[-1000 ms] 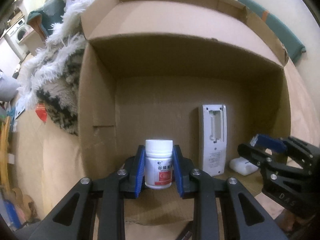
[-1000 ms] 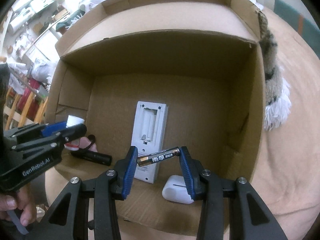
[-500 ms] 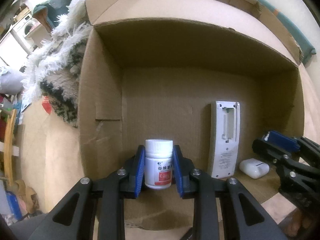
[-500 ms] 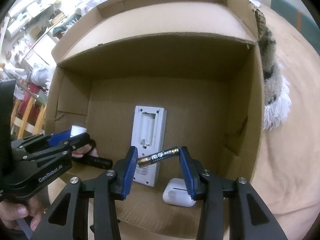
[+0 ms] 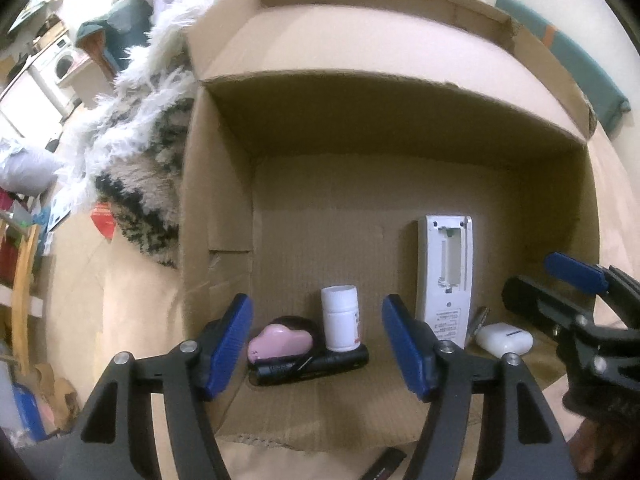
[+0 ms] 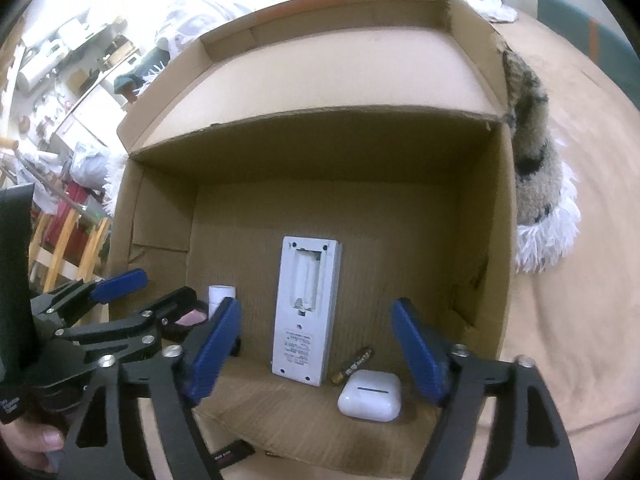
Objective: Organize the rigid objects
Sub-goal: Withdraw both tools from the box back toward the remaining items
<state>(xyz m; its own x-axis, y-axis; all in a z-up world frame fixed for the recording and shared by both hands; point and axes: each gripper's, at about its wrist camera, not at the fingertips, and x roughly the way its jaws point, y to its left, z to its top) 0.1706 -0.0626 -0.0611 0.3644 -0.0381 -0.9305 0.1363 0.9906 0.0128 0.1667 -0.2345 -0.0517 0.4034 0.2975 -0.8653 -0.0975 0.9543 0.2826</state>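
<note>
Both grippers hang over an open cardboard box (image 5: 216, 184) (image 6: 492, 240). My left gripper (image 5: 318, 344) has its jaws opening; the white pill bottle (image 5: 340, 318) stands free on the box floor between them, touching neither pad. Beside the bottle lie a pink case (image 5: 278, 343) and a black flashlight (image 5: 308, 364). My right gripper (image 6: 316, 348) has its jaws opening with nothing in them; the battery (image 6: 354, 364) lies on the floor between the white remote (image 6: 306, 312) (image 5: 446, 276), whose battery bay is bare, and a white earbud case (image 6: 370, 394) (image 5: 504, 339).
A shaggy white and dark rug (image 5: 132, 140) (image 6: 536, 184) lies against the box's sides on tan bedding. A small dark object (image 6: 230, 454) lies in front of the box's near edge. Furniture and clutter fill the far left. A hand (image 6: 28, 444) holds the left gripper.
Both grippers opened. The pill bottle left the left pads and now stands on the box floor; the battery dropped from the right pads to the floor beside the remote.
</note>
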